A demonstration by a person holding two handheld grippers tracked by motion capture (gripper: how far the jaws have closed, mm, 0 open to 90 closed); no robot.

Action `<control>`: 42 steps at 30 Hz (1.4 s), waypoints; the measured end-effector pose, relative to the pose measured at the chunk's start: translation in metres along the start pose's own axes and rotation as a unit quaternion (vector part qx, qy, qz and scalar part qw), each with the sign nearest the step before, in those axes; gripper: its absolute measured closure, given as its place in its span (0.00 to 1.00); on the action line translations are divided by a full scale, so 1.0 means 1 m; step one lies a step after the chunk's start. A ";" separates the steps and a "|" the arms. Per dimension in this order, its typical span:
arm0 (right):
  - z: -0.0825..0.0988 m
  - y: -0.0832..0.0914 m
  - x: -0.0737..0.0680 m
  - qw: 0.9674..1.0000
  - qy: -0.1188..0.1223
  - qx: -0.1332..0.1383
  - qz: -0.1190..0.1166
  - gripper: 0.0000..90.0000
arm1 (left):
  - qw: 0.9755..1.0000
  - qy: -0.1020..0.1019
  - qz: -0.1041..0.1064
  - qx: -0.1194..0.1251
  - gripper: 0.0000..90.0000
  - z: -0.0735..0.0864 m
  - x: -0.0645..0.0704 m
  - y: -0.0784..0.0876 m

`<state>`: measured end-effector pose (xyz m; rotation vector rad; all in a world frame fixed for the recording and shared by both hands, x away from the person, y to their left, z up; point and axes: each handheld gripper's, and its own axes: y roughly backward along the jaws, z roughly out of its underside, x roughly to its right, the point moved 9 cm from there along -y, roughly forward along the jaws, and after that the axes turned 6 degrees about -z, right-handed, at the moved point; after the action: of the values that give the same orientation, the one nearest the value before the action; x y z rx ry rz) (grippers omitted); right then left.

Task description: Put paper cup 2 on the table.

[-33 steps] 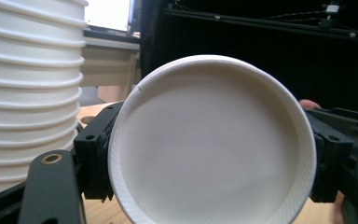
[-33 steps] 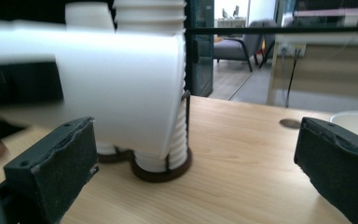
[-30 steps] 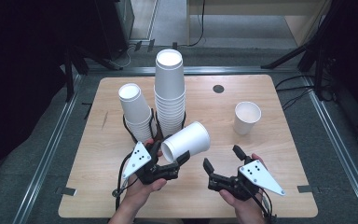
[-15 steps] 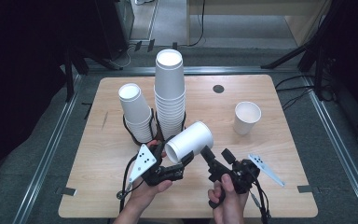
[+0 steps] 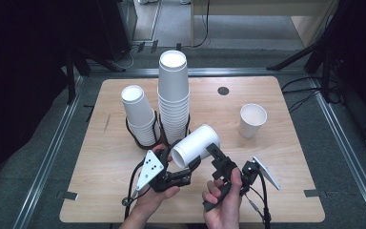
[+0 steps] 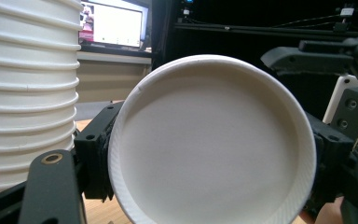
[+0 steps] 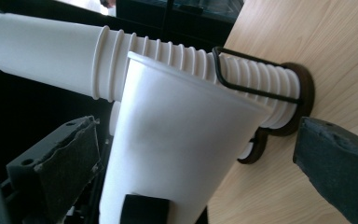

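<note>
held cup [image 5: 196, 144] on its side just in front of the tall cup stack [image 5: 173, 95], clear of the table [image 5: 286, 157], base end clamped by left gripper [image 5: 190, 164]. since a second ago: right gripper [image 5: 212, 152] came in from well right of the stack to beside the held cup's rim end, hand [image 5: 224, 198] rolled so the grey plate now points away from the stack; cup and left gripper hardly shifted. from above, could not tell the right jaws' gap. right gripper view: jaws stood apart either side of the cup wall [image 7: 177, 154], pads clear of it, stack and its wire holder [image 7: 261, 79] behind. left gripper view: flat cup bottom [image 6: 212, 140] pinched between the jaws, stack rims [image 6: 28, 84] beside. short stack [image 5: 140, 114] left of the tall one, single cup [image 5: 252, 119] well right.
</note>
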<state>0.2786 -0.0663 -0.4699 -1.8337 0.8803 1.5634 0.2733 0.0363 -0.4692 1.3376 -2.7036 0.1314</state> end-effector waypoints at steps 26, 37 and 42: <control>-0.002 -0.030 0.005 0.992 -0.115 -0.003 -0.046 0.10 | 1.000 0.004 0.030 -0.006 0.26 0.003 0.012 0.001; -0.006 -0.024 0.005 0.994 -0.081 0.033 -0.058 0.16 | 0.998 0.010 0.028 -0.053 0.13 0.008 0.010 -0.001; -0.029 -0.019 0.000 0.996 -0.009 0.082 -0.045 0.16 | 0.997 0.027 0.027 -0.062 0.05 0.007 0.003 0.001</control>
<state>0.3110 -0.0772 -0.4658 -1.7166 0.8775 1.4084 0.2701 0.0337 -0.4762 1.2090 -2.6569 0.0043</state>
